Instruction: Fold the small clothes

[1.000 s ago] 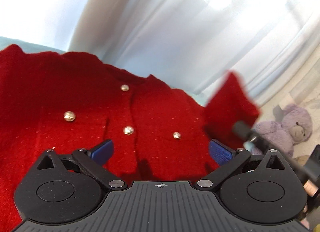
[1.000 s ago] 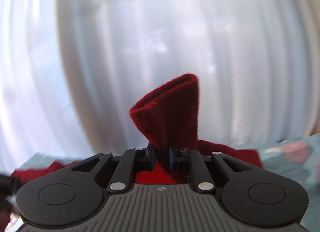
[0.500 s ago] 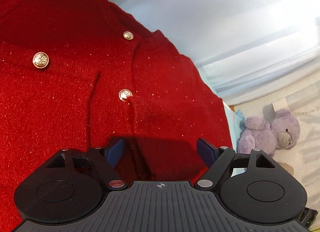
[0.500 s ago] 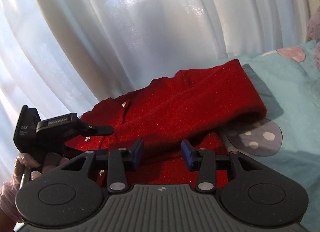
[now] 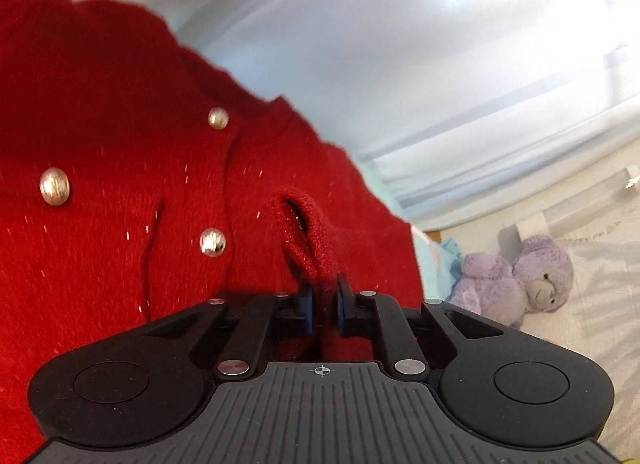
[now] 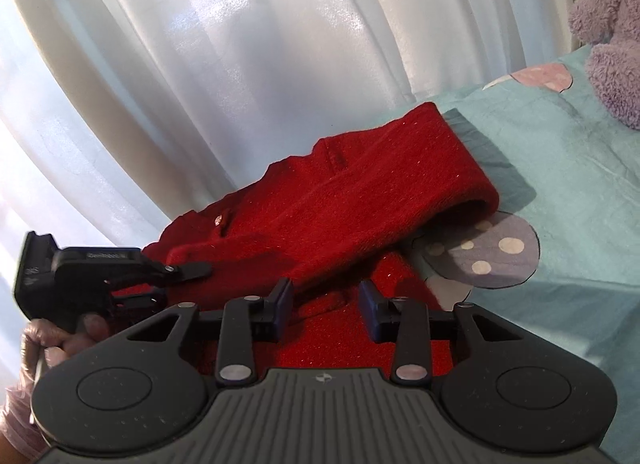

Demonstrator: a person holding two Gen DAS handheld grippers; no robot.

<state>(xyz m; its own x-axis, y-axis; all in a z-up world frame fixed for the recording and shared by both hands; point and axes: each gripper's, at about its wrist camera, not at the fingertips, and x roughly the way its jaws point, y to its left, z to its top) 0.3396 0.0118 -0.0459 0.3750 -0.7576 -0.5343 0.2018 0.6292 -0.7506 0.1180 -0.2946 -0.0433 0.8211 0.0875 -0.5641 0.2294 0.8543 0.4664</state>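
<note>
A small red knit cardigan (image 5: pixel 132 168) with gold buttons (image 5: pixel 212 242) lies on a teal bed sheet (image 6: pixel 560 168). My left gripper (image 5: pixel 322 306) is shut on a pinched ridge of the red knit near the button placket. It also shows in the right wrist view (image 6: pixel 188 270) at the cardigan's left side. In the right wrist view the cardigan (image 6: pixel 360 208) has one sleeve folded across its body. My right gripper (image 6: pixel 326 304) is open and empty, just above the cardigan's near part.
A purple teddy bear (image 5: pixel 516 280) sits to the right, and shows in the right wrist view (image 6: pixel 608 28) at the top right. White curtains (image 6: pixel 240 44) hang behind the bed. The sheet has a mushroom print (image 6: pixel 488 252) beside the cardigan.
My right gripper let go of the red sleeve, which now lies folded over the body, and opened. My left gripper came down on the cardigan and shut on a fold of knit.
</note>
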